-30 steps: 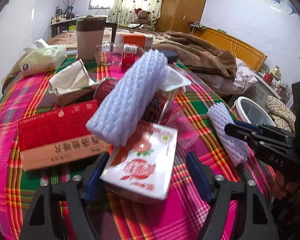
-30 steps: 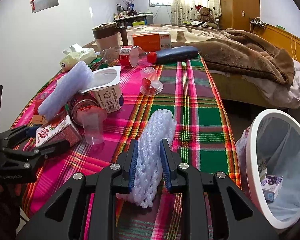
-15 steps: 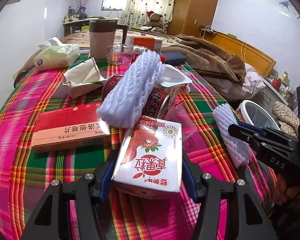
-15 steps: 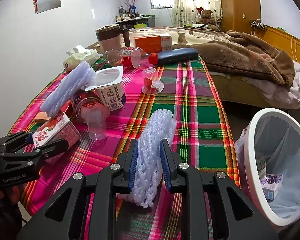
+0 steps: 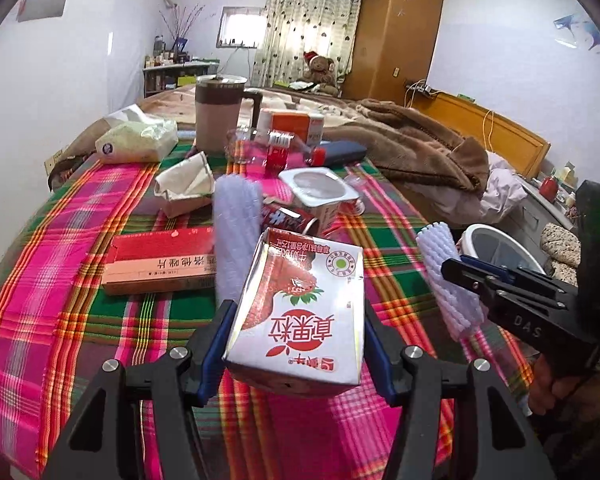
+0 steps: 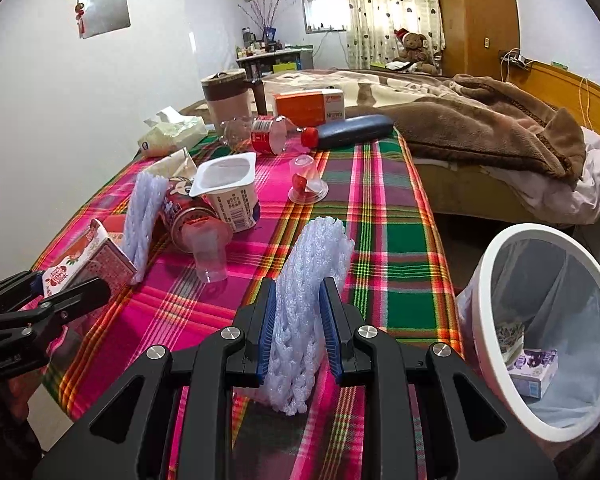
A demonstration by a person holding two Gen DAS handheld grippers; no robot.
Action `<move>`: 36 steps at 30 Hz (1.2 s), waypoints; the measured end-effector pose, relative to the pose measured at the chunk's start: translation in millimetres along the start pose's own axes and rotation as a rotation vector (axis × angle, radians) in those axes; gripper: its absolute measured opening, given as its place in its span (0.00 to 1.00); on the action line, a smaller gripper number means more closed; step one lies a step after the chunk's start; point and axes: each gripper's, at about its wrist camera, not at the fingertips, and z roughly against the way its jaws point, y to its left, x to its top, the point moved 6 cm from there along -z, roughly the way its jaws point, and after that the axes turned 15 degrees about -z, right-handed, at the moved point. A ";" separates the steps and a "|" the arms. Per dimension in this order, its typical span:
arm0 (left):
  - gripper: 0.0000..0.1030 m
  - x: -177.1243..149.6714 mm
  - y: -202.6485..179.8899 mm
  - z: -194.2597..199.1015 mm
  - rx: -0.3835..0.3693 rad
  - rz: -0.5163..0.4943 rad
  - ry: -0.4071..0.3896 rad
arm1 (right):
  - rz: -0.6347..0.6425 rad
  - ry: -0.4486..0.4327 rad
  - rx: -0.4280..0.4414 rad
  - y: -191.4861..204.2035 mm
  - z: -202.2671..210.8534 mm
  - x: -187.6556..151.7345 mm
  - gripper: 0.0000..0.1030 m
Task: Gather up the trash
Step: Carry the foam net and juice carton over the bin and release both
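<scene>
My left gripper point(image 5: 296, 344) is shut on a white and red strawberry drink carton point(image 5: 300, 312), lifted off the plaid tablecloth point(image 5: 60, 320). In the right wrist view the same carton point(image 6: 88, 256) shows at the left in that gripper point(image 6: 56, 284). My right gripper point(image 6: 298, 332) is shut on a white foam fruit net point(image 6: 308, 280), seen from the left wrist as foam net point(image 5: 448, 280) at the right. A second foam net point(image 5: 236, 240) leans upright behind the carton. The white-rimmed lined trash bin point(image 6: 548, 332) stands off the table's right edge, with small boxes inside.
On the table lie a red flat box point(image 5: 160, 260), a red can point(image 5: 288, 216), a white yogurt tub point(image 6: 232, 192), clear plastic cups point(image 6: 208, 252), a crumpled paper bag point(image 5: 186, 184), a plastic bottle point(image 6: 268, 136), a tissue pack point(image 5: 140, 140) and a tall mug point(image 5: 218, 116). A brown blanket point(image 6: 480, 124) covers the bed beyond.
The left gripper closed on the drink carton and raised it off the cloth; the foam net that lay across it now stands upright behind. The right gripper, still holding its net, rose slightly.
</scene>
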 end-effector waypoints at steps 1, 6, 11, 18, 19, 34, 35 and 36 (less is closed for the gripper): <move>0.58 2.1 -3.3 3.3 0.002 -0.005 -0.008 | 0.000 -0.006 0.000 -0.6 2.4 0.6 0.23; 0.58 12.2 -18.7 9.9 -0.004 -0.029 -0.028 | -0.003 -0.035 -0.005 -6.6 15.2 4.1 0.23; 0.58 23.0 -36.9 12.9 -0.008 -0.044 -0.045 | -0.015 -0.064 -0.019 -18.8 26.1 10.5 0.23; 0.58 45.1 -64.6 8.9 -0.022 -0.086 -0.073 | -0.026 -0.113 -0.056 -43.1 44.7 20.3 0.23; 0.58 50.8 -71.9 7.1 -0.034 -0.097 -0.078 | -0.031 -0.121 -0.060 -46.6 46.6 22.1 0.23; 0.58 100.9 -161.6 -26.8 -0.175 -0.206 -0.120 | -0.130 -0.166 -0.184 -125.8 67.9 39.5 0.23; 0.58 103.1 -169.1 -31.3 -0.192 -0.210 -0.115 | -0.134 -0.165 -0.189 -129.5 67.8 39.7 0.23; 0.58 105.4 -175.6 -36.2 -0.210 -0.213 -0.109 | -0.141 -0.163 -0.196 -135.0 68.0 40.1 0.23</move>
